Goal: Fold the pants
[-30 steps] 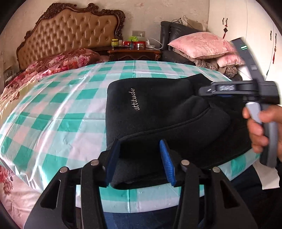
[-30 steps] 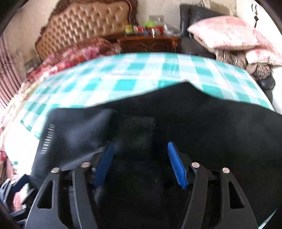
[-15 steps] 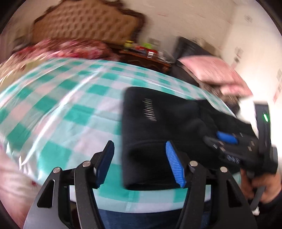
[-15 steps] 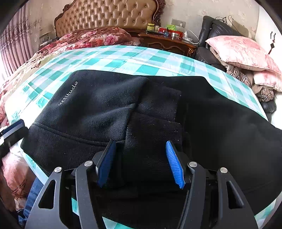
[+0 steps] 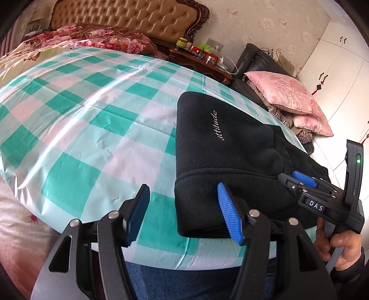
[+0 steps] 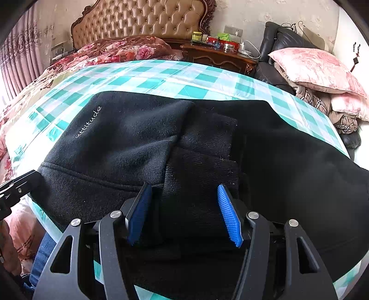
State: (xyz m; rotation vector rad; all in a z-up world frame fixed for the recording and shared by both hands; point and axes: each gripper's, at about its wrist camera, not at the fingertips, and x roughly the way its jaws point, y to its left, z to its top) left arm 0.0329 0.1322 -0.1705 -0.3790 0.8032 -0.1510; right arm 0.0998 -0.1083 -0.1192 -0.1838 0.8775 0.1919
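On checked cloth (image 5: 96, 129), folded black pants (image 6: 143, 143), long axis sideways

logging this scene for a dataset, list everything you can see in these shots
black fleece pants: one, black, white "attitude" lettering, folded on the table's near right part
green-and-white checked tablecloth: one, covers the table
tufted tan headboard: one, back wall
red floral quilt: one, on the bed
dark wooden nightstand: one, right of the bed, small items on top
pink floral pillows: two, stacked far right
left tool: blue pads, open over the pants' left edge
right tool: blue pads, open, astride the fold
hand: one, holding the right tool's handle
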